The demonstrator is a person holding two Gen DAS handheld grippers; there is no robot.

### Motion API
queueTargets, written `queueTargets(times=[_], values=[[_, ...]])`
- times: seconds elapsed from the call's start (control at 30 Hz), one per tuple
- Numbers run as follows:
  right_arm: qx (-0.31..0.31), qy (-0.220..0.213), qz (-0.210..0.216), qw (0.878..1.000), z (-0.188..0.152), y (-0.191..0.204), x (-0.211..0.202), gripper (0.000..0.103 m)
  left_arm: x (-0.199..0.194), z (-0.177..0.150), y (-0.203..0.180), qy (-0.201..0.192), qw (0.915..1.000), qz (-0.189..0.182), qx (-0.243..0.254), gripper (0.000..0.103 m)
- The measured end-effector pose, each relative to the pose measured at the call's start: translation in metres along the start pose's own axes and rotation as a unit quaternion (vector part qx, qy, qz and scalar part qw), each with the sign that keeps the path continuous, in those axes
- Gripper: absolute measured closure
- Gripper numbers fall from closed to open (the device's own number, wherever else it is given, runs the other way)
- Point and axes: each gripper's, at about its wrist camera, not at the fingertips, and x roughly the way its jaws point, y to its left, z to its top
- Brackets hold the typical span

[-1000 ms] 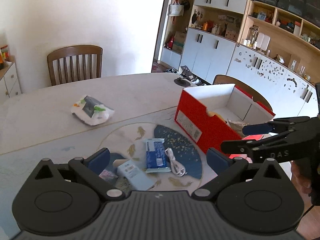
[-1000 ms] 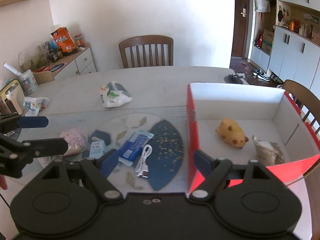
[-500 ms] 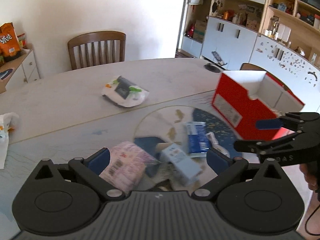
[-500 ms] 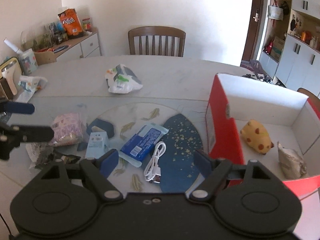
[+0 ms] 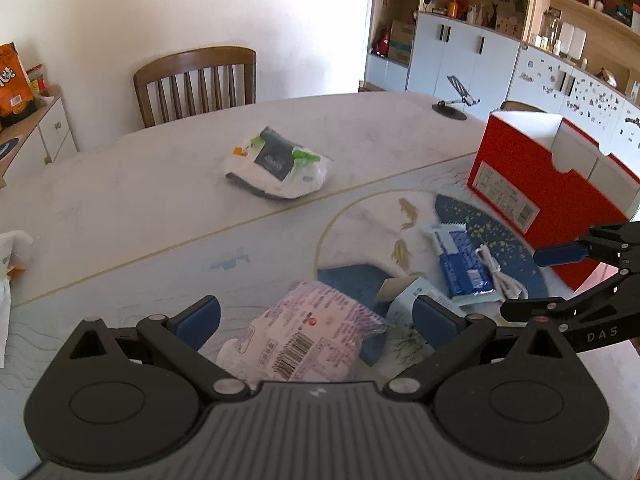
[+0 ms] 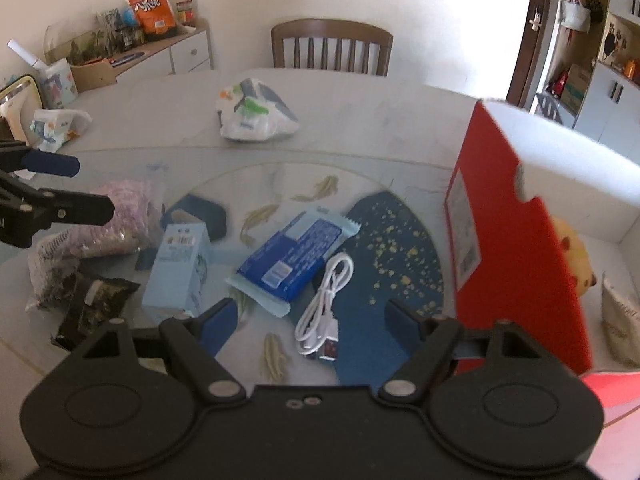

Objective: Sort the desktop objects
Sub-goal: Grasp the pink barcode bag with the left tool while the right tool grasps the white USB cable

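My left gripper [image 5: 316, 316] is open and empty, just above a pink snack packet [image 5: 308, 340]. My right gripper [image 6: 310, 318] is open and empty, over a white USB cable [image 6: 326, 292] and a blue wrapper [image 6: 294, 260]. A light blue carton [image 6: 178, 268] lies left of the wrapper. A red box [image 6: 516, 248] stands at the right and holds a yellow toy [image 6: 576, 252] and a beige packet [image 6: 620, 320]. A dark packet [image 6: 96, 304] lies at the near left. A white wipes pack [image 6: 252, 112] lies further back on the table.
A wooden chair [image 6: 332, 46] stands behind the table. A sideboard [image 6: 160, 48] with snack bags is at the back left. A crumpled white bag [image 6: 56, 126] lies at the table's left edge. A phone stand [image 5: 456, 100] sits behind the box.
Both grippers have swung left, away from the red box. The left one now hangs over the pink packet, the right one over the cable and blue wrapper. Both stay open.
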Motion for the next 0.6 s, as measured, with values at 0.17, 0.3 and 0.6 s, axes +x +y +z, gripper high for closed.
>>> queueTargets(times=[0.17,0.3,0.6], values=[[0.013,0.014,0.002,1.0,-0.004,-0.005,0.01,0.024,0.006,-0.002,0.0,0.005,1.0,-0.005,0.006,0.001],[0.022,0.021,0.009,1.0,-0.009,-0.008,0.016,0.023,0.009,-0.004,0.003,0.009,0.9999,-0.004,0.008,0.001],[0.028,0.007,-0.002,1.0,-0.011,-0.01,0.018,0.024,0.014,-0.006,0.001,0.015,0.9997,-0.01,0.019,0.007]])
